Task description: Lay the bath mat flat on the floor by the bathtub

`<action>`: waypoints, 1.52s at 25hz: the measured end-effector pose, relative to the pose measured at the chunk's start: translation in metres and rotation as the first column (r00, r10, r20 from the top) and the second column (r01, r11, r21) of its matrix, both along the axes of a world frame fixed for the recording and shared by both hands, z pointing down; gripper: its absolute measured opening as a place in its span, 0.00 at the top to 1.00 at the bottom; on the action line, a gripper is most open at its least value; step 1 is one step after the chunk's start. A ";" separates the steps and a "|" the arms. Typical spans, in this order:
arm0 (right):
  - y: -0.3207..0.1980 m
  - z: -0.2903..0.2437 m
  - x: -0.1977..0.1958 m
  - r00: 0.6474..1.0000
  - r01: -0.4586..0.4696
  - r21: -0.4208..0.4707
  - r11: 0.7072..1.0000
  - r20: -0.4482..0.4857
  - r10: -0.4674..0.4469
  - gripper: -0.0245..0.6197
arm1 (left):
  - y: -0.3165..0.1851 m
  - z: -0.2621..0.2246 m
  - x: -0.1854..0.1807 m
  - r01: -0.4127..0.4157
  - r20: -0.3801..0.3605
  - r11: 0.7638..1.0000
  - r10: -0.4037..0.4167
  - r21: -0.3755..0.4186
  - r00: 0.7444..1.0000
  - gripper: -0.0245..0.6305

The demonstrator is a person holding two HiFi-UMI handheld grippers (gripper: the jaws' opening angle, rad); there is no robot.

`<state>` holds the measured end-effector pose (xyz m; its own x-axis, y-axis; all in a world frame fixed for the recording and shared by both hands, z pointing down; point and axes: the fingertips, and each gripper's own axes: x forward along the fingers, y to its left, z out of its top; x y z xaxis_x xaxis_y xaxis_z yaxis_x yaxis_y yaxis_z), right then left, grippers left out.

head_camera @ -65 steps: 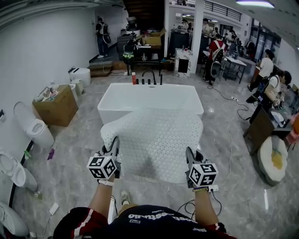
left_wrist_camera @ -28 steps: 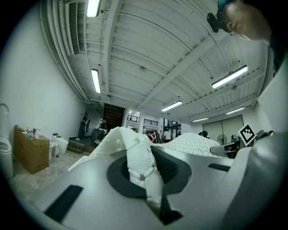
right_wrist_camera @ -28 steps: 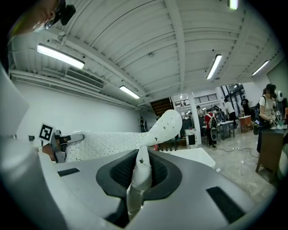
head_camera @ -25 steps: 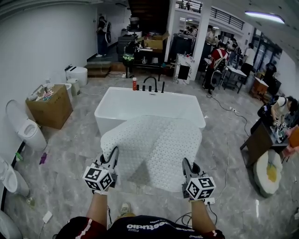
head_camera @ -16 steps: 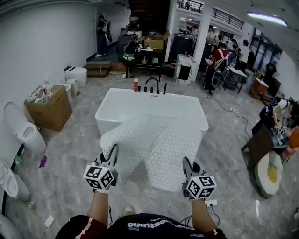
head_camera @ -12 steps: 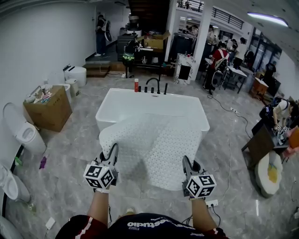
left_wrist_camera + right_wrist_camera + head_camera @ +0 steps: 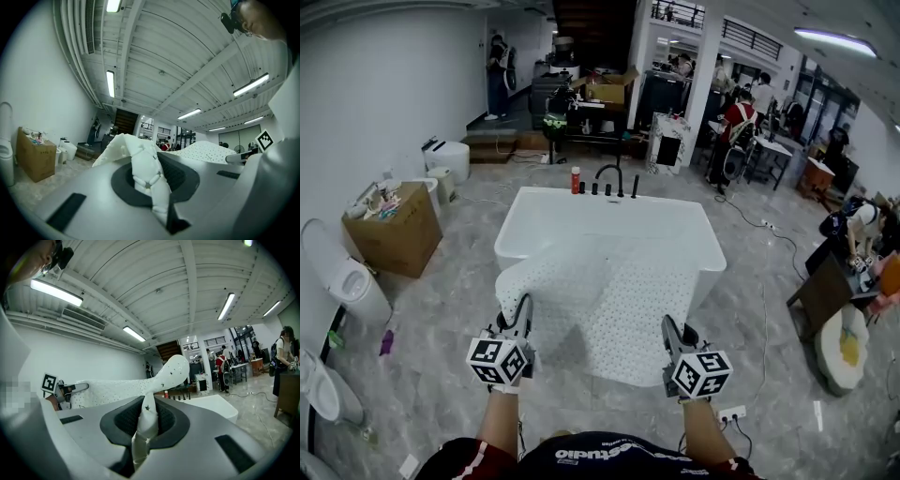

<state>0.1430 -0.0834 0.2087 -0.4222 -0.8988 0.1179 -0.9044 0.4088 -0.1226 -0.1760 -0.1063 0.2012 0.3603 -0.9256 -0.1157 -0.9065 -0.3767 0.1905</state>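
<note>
A white perforated bath mat (image 7: 614, 305) hangs stretched between my two grippers, held in the air in front of the white bathtub (image 7: 609, 217). Its far edge reaches over the tub's near rim. My left gripper (image 7: 522, 316) is shut on the mat's near left corner, which shows as a bunched fold (image 7: 147, 176) between the jaws. My right gripper (image 7: 668, 335) is shut on the near right corner (image 7: 146, 420), the mat twisting up from its jaws. Both grippers sit at about the same height, side by side.
Grey marble floor (image 7: 441, 319) surrounds the tub. A cardboard box (image 7: 386, 230) and toilets (image 7: 342, 286) stand at the left. A black faucet (image 7: 609, 178) and a red bottle (image 7: 576, 179) sit at the tub's far rim. Cables (image 7: 764, 309), a power strip (image 7: 731, 412) and several people are at the right.
The mat's far edge has sunk and drifted toward the tub, the sheet sagging lower in the middle. Both grippers keep their hold and have stayed almost still.
</note>
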 end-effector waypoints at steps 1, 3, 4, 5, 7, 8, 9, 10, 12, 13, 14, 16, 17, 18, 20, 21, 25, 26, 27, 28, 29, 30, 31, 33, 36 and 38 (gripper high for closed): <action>-0.003 0.000 -0.005 1.000 -0.001 0.002 1.000 -0.002 0.001 0.89 | -0.004 0.001 -0.004 -0.002 -0.005 1.000 0.002 0.002 1.000 0.92; -0.009 0.001 -0.012 1.000 -0.005 0.002 1.000 -0.003 0.005 0.89 | -0.010 0.002 -0.011 -0.005 -0.011 1.000 0.005 0.004 1.000 0.92; -0.012 0.002 -0.015 1.000 -0.009 0.001 1.000 -0.004 0.009 0.89 | -0.013 0.003 -0.015 -0.007 -0.013 1.000 0.008 0.004 1.000 0.92; -0.015 0.003 -0.018 1.000 -0.014 0.000 1.000 -0.007 0.014 0.89 | -0.017 0.004 -0.018 -0.010 -0.014 1.000 0.010 0.003 1.000 0.92; -0.022 0.005 -0.025 1.000 -0.023 -0.006 1.000 -0.013 0.023 0.89 | -0.025 0.007 -0.025 -0.017 -0.017 1.000 0.017 -0.001 1.000 0.92; -0.025 0.006 -0.028 1.000 -0.026 -0.010 1.000 -0.014 0.026 0.89 | -0.029 0.008 -0.028 -0.020 -0.018 1.000 0.020 -0.004 1.000 0.92; -0.028 0.007 -0.032 1.000 -0.028 -0.013 1.000 -0.014 0.028 0.89 | -0.032 0.008 -0.031 -0.023 -0.018 1.000 0.023 -0.005 1.000 0.92; -0.031 0.008 -0.035 0.999 -0.030 -0.017 0.999 -0.013 0.030 0.89 | -0.034 0.009 -0.034 -0.026 -0.019 1.000 0.026 -0.007 0.999 0.92; -0.034 0.009 -0.040 0.999 -0.034 -0.021 0.999 -0.012 0.034 0.89 | -0.037 0.010 -0.038 -0.032 -0.020 0.999 0.032 -0.006 0.999 0.92; -0.036 0.009 -0.043 0.999 -0.035 -0.021 0.999 -0.012 0.035 0.89 | -0.039 0.010 -0.040 -0.034 -0.022 0.999 0.034 -0.004 0.999 0.92; -0.038 0.008 -0.046 0.999 -0.036 -0.021 0.999 -0.013 0.035 0.89 | -0.041 0.009 -0.042 -0.034 -0.022 0.999 0.034 -0.003 0.999 0.92; -0.041 0.008 -0.051 0.999 -0.034 -0.021 0.999 -0.014 0.033 0.89 | -0.045 0.009 -0.048 -0.031 -0.024 1.000 0.031 -0.003 0.999 0.92; -0.042 0.009 -0.053 0.999 -0.032 -0.022 0.999 -0.015 0.032 0.89 | -0.046 0.009 -0.051 -0.028 -0.026 1.000 0.028 -0.004 0.999 0.92; -0.044 0.010 -0.055 0.999 -0.031 -0.023 0.999 -0.018 0.030 0.89 | -0.048 0.010 -0.054 -0.025 -0.029 1.000 0.025 -0.004 0.999 0.92; -0.047 0.010 -0.058 0.999 -0.029 -0.027 0.999 -0.024 0.029 0.89 | -0.050 0.010 -0.059 -0.022 -0.036 1.000 0.022 -0.003 0.999 0.92; -0.049 0.009 -0.059 0.999 -0.030 -0.029 0.999 -0.026 0.029 0.89 | -0.051 0.009 -0.061 -0.022 -0.038 1.000 0.021 -0.003 0.999 0.92; -0.054 0.000 -0.066 0.999 -0.031 -0.027 0.999 -0.038 0.030 0.89 | -0.054 0.007 -0.066 -0.027 -0.052 1.000 0.027 -0.006 0.998 0.92; -0.055 -0.001 -0.068 0.999 -0.029 -0.025 0.999 -0.041 0.028 0.89 | -0.055 0.007 -0.068 -0.029 -0.056 1.000 0.029 -0.006 0.998 0.92; -0.055 -0.002 -0.071 0.999 -0.027 -0.023 0.999 -0.045 0.026 0.89 | -0.057 0.007 -0.069 -0.030 -0.059 1.000 0.029 -0.005 0.998 0.92; -0.056 -0.002 -0.073 0.998 -0.025 -0.022 0.999 -0.050 0.024 0.89 | -0.059 0.009 -0.071 -0.031 -0.062 1.000 0.030 -0.006 0.998 0.92; -0.056 -0.001 -0.075 0.998 -0.024 -0.022 0.999 -0.055 0.023 0.89 | -0.060 0.010 -0.071 -0.033 -0.064 0.999 0.032 -0.007 0.997 0.92; -0.056 0.000 -0.076 0.998 -0.025 -0.023 0.999 -0.061 0.023 0.89 | -0.061 0.012 -0.071 -0.036 -0.067 0.999 0.035 -0.008 0.997 0.92; -0.056 0.001 -0.076 0.998 -0.026 -0.023 0.999 -0.065 0.024 0.89 | -0.062 0.015 -0.070 -0.039 -0.070 0.999 0.038 -0.011 0.997 0.92; -0.057 0.003 -0.074 0.997 -0.029 -0.024 0.999 -0.068 0.028 0.89 | -0.064 0.018 -0.066 -0.048 -0.076 0.999 0.047 -0.016 0.996 0.92; -0.059 0.003 -0.067 0.997 -0.039 -0.028 0.999 -0.065 0.037 0.89 | -0.065 0.019 -0.060 -0.061 -0.073 0.998 0.059 -0.019 0.996 0.91; -0.060 0.001 -0.064 0.997 -0.043 -0.026 0.999 -0.063 0.041 0.89 | -0.068 0.018 -0.060 -0.059 -0.071 0.998 0.058 -0.020 0.996 0.92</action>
